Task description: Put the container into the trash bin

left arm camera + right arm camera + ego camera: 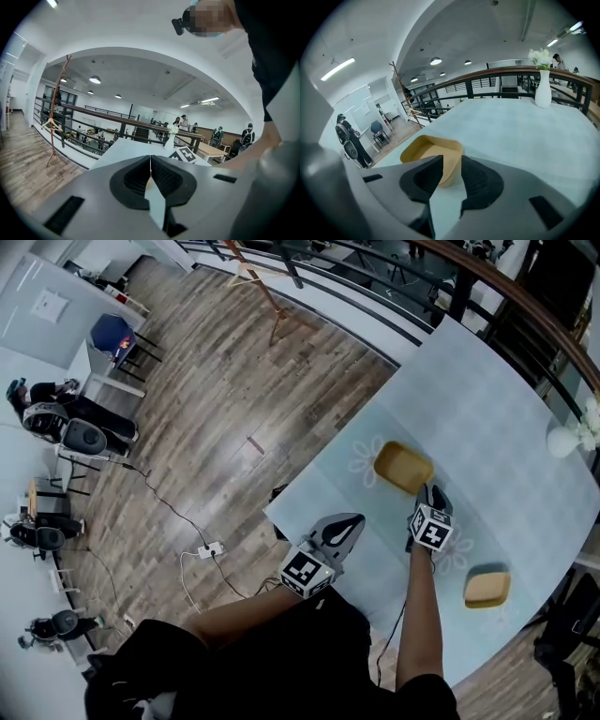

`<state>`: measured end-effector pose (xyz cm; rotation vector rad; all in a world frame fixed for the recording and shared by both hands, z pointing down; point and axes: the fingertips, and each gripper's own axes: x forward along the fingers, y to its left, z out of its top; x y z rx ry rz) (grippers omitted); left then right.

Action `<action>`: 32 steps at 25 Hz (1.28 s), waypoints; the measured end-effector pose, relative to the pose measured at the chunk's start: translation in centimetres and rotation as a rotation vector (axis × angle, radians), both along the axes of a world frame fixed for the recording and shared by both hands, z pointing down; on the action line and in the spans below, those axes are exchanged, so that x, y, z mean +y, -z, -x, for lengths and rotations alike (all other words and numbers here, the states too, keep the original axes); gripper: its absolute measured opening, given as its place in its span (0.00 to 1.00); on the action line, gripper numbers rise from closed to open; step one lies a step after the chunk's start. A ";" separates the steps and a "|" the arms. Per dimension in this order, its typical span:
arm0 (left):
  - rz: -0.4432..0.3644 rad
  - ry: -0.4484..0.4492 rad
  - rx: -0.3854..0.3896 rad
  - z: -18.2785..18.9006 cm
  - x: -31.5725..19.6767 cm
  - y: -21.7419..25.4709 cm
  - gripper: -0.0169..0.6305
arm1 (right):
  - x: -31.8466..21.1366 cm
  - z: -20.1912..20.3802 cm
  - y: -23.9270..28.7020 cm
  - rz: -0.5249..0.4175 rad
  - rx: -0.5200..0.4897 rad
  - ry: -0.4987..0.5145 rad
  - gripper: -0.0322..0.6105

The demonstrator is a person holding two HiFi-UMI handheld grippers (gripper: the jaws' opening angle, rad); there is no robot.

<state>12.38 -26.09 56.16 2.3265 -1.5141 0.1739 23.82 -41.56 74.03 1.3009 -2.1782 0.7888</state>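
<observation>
Over the near part of the pale bench (487,409) the person's right forearm (417,615) reaches out straight and bare, and it carries the right tongs (428,491) nose-down toward a tan container (404,467). That container sits upright on the bench, just ahead of the tongs' tips. From the right gripper view the right tongs (449,164) stand partly apart, with the near corner of the tan container (431,147) between the two ribbed pads. I cannot see either pad pressing on its wall, so it reads as straddled, not clamped.

The left forearm (244,610) comes in at a slant from the person's body, with the left tongs (354,519) over the near edge of the bench, pointing across it and only slightly downward. In the left gripper view the left tongs (150,161) are closed pad to pad with nothing between them.

A second tan container (487,588) lies on the bench to the right of the right arm, well apart from the first. A white vase of flowers (565,440) stands upright at the far right edge of the bench, and it also shows past the right tongs (543,91). Beyond the bench is a wooden floor (216,409).
</observation>
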 end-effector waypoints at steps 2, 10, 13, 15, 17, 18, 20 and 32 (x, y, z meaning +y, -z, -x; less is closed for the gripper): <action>0.006 -0.012 0.013 0.6 0.1 -0.4 0.05 | -1.2 0.3 -1.0 0.014 0.029 -0.020 0.22; -0.031 -0.002 0.067 1.7 2.0 0.2 0.05 | -1.5 1.4 -4.6 0.103 0.067 0.009 0.22; -0.025 0.004 0.057 2.2 2.6 -0.1 0.05 | -1.1 1.4 -5.1 0.115 0.077 0.013 0.17; -0.026 0.015 0.052 2.7 2.9 0.1 0.05 | -0.8 1.3 -5.0 0.118 0.072 -0.002 0.13; -0.029 0.024 0.054 3.1 3.3 0.3 0.05 | -0.4 0.9 -4.7 0.123 0.063 -0.018 0.12; -0.033 0.026 0.059 3.3 3.4 0.6 0.05 | -0.3 0.6 -4.5 0.124 0.053 -0.033 0.12; -0.040 0.029 0.059 3.8 3.7 1.0 0.05 | 0.0 -0.1 -3.7 0.119 0.021 -0.073 0.12; -0.036 -0.040 0.057 6.2 6.9 0.6 0.05 | 7.8 -1.0 0.4 0.057 -0.059 -0.201 0.12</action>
